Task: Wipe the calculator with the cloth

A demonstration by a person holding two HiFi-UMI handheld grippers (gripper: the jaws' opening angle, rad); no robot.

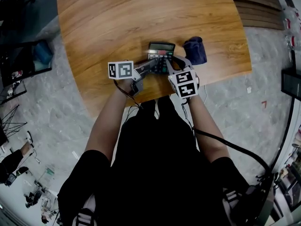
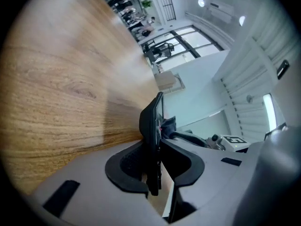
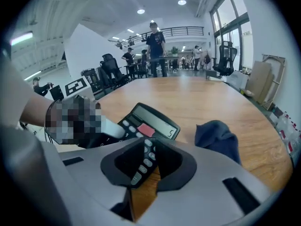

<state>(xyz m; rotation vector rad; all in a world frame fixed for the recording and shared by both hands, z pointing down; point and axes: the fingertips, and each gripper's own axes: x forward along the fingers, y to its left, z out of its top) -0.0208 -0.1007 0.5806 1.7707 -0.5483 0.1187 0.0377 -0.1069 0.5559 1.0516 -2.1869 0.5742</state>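
A black calculator with a grey display and a red key sits near the front edge of the wooden table. My left gripper reaches it from the left. In the left gripper view the calculator stands edge-on between the pads, and my left gripper is shut on it. My right gripper comes from the front right. In the right gripper view the calculator's right key column is wedged between the pads of my right gripper. A dark blue cloth lies crumpled just right of the calculator, apart from both grippers.
The cloth lies close to the table's right front corner. The table's front edge runs just under both grippers. People and office chairs stand far behind the table in the right gripper view. A cable hangs from my right gripper.
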